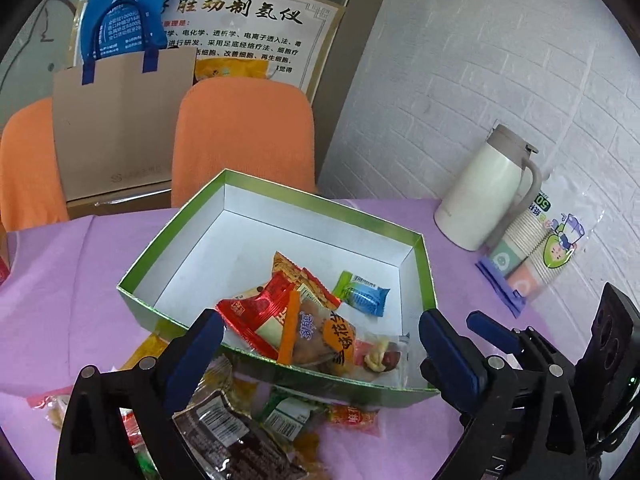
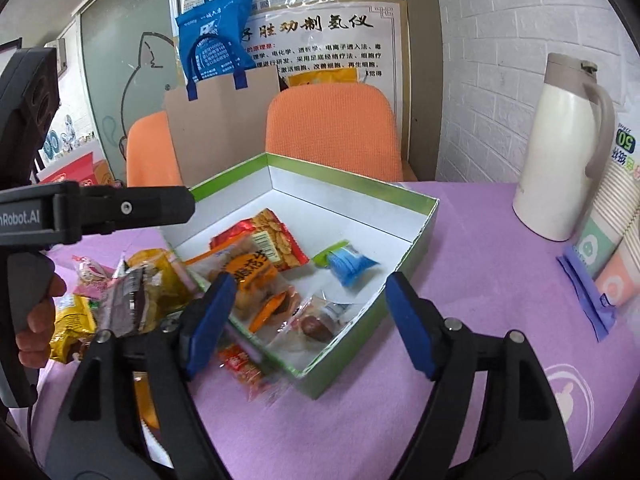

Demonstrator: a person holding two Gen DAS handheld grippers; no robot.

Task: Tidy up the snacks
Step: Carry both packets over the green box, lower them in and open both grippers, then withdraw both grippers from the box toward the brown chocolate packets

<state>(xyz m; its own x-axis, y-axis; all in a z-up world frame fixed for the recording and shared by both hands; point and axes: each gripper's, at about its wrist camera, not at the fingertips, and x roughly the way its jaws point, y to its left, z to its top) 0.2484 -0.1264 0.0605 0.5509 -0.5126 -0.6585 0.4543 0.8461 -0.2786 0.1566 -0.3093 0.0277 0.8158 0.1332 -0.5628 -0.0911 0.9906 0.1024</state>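
Both claws released, left claw [image 1: 320, 340] and right claw [image 2: 308, 320] over snack-filled green box [image 1: 424, 264]

The left gripper's body [image 2: 24, 216] reads "nRobot.AI", the paper-cup pack [image 2: 624, 184] "50", and the poster [image 2: 316, 28] "肚功制氢仪".

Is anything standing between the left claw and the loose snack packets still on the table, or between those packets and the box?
Nothing visible blocks the left claw, open over the loose packets on the purple cloth. Between them and the box interior stands only the box's near wall, which they must be lifted over. Packets already inside crowd that near side; the far half is bare.
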